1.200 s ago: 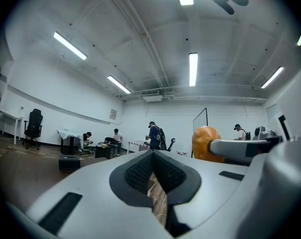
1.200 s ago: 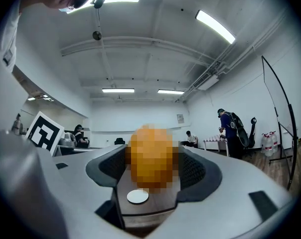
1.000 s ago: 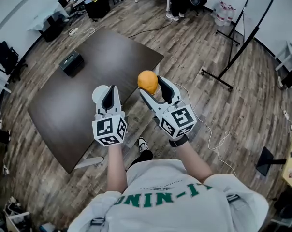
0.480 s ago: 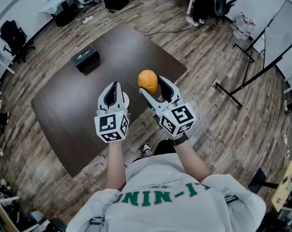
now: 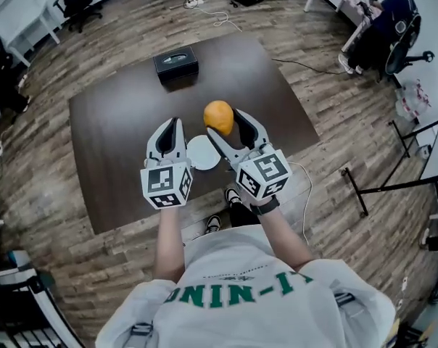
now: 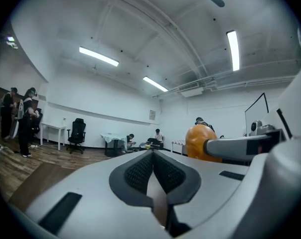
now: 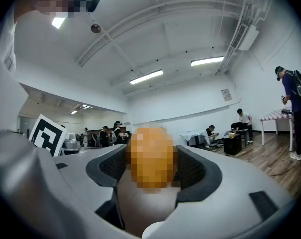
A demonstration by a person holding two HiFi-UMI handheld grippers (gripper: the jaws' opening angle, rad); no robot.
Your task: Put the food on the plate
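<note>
Arriving at the table [image 5: 117, 122]: plate [image 5: 203, 153] now sits between the grippers. Right gripper [image 5: 226, 125] clamps the orange [image 5: 218, 114]; left gripper [image 5: 170, 124] closed, empty. Lowering seems next.

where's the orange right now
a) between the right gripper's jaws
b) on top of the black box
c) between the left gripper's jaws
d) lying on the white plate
a: the orange sits clamped between the jaws of the right gripper, as the right gripper view also shows, and is not down on the white plate.
</note>
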